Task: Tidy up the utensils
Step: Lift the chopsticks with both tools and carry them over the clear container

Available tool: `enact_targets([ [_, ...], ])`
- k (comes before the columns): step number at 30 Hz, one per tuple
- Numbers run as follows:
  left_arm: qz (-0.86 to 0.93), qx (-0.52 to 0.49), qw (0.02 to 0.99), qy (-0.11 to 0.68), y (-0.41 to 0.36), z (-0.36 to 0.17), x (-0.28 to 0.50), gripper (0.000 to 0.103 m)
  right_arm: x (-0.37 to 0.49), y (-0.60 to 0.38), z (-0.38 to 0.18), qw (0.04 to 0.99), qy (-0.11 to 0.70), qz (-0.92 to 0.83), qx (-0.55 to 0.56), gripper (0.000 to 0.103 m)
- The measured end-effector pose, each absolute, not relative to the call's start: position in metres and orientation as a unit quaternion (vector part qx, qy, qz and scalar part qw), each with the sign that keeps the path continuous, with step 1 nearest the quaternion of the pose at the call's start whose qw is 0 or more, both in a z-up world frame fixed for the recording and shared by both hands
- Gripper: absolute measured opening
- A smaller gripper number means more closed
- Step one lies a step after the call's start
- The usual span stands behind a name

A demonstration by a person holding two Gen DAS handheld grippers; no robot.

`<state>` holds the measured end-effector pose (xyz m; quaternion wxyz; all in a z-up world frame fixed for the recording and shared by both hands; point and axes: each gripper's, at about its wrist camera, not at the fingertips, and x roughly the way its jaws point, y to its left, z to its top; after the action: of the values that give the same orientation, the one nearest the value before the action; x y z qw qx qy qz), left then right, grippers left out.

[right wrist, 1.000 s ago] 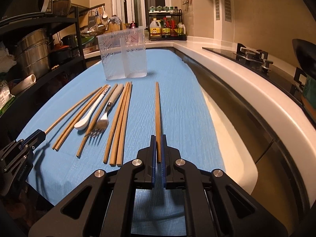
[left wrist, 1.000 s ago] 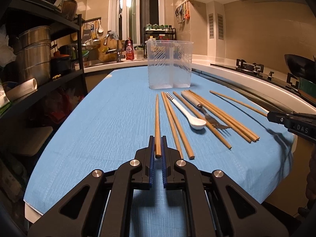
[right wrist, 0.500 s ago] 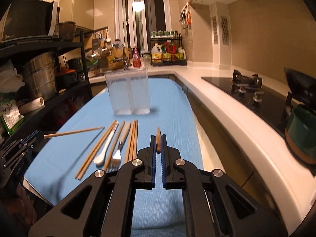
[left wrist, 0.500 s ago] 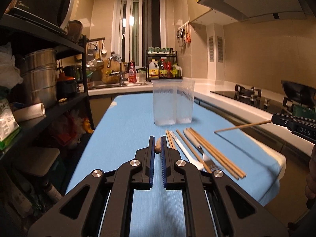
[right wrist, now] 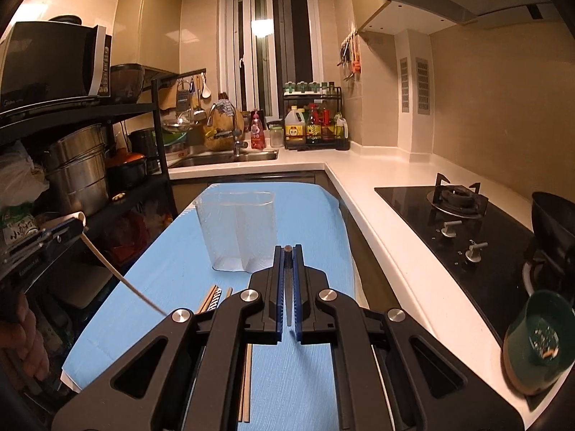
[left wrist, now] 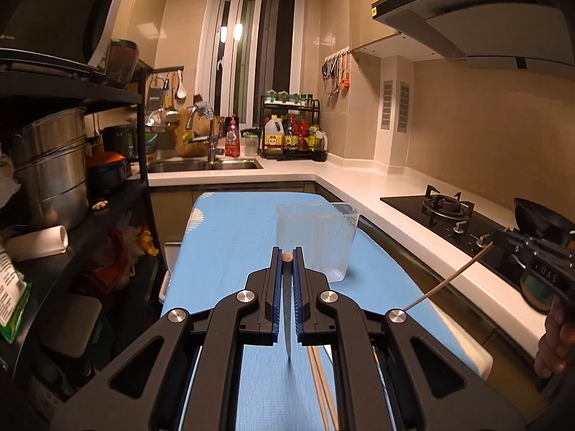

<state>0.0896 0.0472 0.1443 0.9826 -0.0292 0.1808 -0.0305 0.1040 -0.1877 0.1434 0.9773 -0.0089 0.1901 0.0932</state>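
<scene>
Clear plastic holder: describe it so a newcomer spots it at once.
Find the blue cloth covering the long table down the middle of the kitchen. Toward its far end stands the holder: a tall see-through tub split into two compartments, the only upright thing on the cloth.

Warm, dim amber light throughout; brightest spot a lamp glow reflected in the window (right wrist: 262,27), repeated as two small glints in the left wrist view. Soft glare on the wall tiles (left wrist: 478,115) and the white counter (right wrist: 381,179). Shelf rack (left wrist: 68,186) at left sunk in deep shadow. Strong fisheye bending at edges, black corners. Slight motion blur on the blue cloth (left wrist: 230,230) close to the lens; background reasonably sharp.
</scene>
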Motion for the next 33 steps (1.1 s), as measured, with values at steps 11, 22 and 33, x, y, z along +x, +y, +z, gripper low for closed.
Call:
enact_targets([
  [11,-0.058,-0.039,0.970,0.234,0.048,0.182,0.140,0.006,0.149,-0.168,0.194,0.966,0.227,0.117,-0.025,0.005],
  [22,-0.077,-0.041,0.974,0.210,0.056,0.255,0.207,0.006,0.205,-0.119,0.284,0.956,0.223,0.178,-0.074,0.005],
  [33,-0.079,-0.066,0.981,0.163,0.057,0.292,0.289,0.006,0.279,-0.093,0.291,0.955,0.228,0.169,-0.085,0.005],
])
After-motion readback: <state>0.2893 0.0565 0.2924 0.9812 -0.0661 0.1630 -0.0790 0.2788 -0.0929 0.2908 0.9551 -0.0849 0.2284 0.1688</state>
